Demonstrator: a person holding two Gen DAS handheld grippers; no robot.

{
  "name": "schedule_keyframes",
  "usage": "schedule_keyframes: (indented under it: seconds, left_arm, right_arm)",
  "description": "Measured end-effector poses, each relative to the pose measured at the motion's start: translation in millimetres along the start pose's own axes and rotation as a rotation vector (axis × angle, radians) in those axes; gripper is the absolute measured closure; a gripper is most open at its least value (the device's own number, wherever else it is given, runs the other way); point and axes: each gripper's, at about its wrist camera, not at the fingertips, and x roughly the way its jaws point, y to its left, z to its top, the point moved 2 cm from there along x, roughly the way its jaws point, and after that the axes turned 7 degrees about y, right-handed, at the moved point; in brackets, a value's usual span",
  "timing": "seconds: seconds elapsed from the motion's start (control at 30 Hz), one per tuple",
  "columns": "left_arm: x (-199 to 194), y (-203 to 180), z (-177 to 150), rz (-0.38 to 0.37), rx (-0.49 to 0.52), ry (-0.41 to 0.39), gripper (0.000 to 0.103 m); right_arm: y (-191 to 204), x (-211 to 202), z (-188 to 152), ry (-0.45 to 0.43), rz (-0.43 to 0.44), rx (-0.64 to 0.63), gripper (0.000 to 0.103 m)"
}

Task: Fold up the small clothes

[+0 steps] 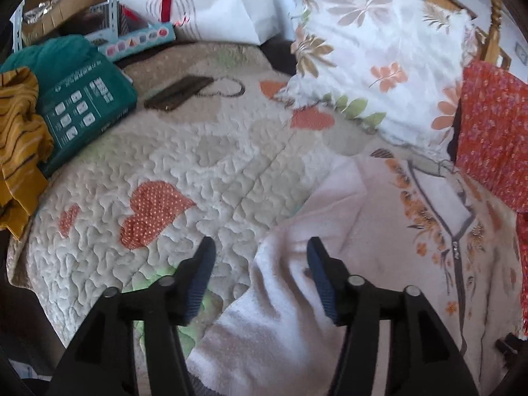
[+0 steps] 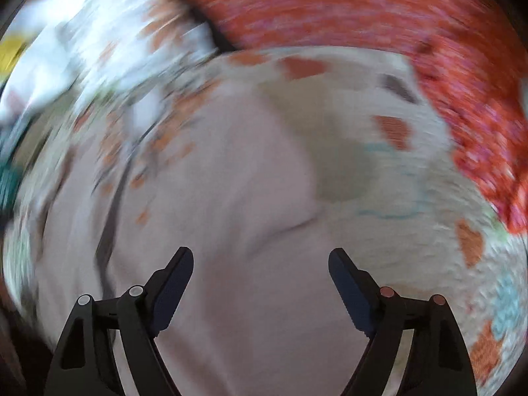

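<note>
While the pink garment (image 1: pixel 379 231) is lying spread on the quilted bed (image 1: pixel 184 165), we are standing between grips in the fold, as we judge it. A sleeve (image 1: pixel 274 297) is lying turned in at our left, its fleecy side up, with the zip and flower print beyond it.

Our left gripper (image 1: pixel 260 254) is pointing steeply down over that sleeve, fingers apart; cloth is lying under and between them, but the pads are not pressing on it. Our right gripper (image 2: pixel 260 264) is hanging over the garment's plain body, fingers spread wide and holding nothing; that view is smeared, so finer detail is lost.

Next, we think, we are needing fresh edges: each gripper going down to a hem or side seam, closing on one layer only, then carrying it across without dragging the quilt.

A floral pillow (image 1: pixel 379 52) and red cloth (image 1: pixel 491 125) are lying just beyond.
</note>
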Motion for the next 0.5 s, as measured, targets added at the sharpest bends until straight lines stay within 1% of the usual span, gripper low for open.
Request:
schedule_keyframes:
  seconds: [0.03,0.07,0.1,0.13,0.17,0.2,0.27,0.3,0.37,0.4,0.43,0.47,0.5]
  left_arm:
    - [-3,-2,-3,-0.009,0.010,-0.006,0.042]
    - [-5,-3,-5,-0.015,0.018,-0.007,0.041]
    - [-7,-6,-8,-0.024,0.029,-0.003,0.041]
    - [-8,-7,-11,-0.032,0.037,0.005,0.041]
    - [-8,-10,-14,-0.043,0.046,0.013,0.040]
    - [-9,-13,-16,-0.056,0.055,0.022,0.040]
    - [-10,-20,-21,-0.076,0.078,0.030,0.040]
    - [-11,-24,-24,-0.084,0.095,0.032,0.040]
    - [-12,-32,-29,-0.096,0.130,0.034,0.040]
    - [-12,-35,-32,-0.102,0.142,0.039,0.040]
    - [-12,-37,-34,-0.107,0.154,0.048,0.040]
    - [-12,-40,-36,-0.114,0.169,0.060,0.040]
    - [-11,-42,-40,-0.124,0.183,0.075,0.040]
  right_arm:
    - [8,6,-5,0.022,-0.025,-0.041,0.017]
    - [16,14,-11,0.052,-0.055,-0.086,0.024]
    - [20,20,-14,0.075,-0.080,-0.108,0.034]
    - [20,20,-14,0.071,-0.082,-0.109,0.051]
    - [15,15,-11,0.062,-0.070,-0.081,0.080]
    - [8,9,-7,0.061,-0.055,-0.043,0.096]
    - [-13,-6,0,0.010,-0.072,0.022,0.095]
    - [-25,-15,6,-0.024,-0.110,0.055,0.095]
    - [-60,-31,19,-0.107,-0.242,0.148,0.095]
    - [-72,-36,23,-0.133,-0.301,0.182,0.095]
    - [-91,-41,27,-0.173,-0.426,0.244,0.095]
    - [-105,-42,29,-0.195,-0.520,0.290,0.083]
    - [-122,-37,31,-0.179,-0.626,0.349,0.073]
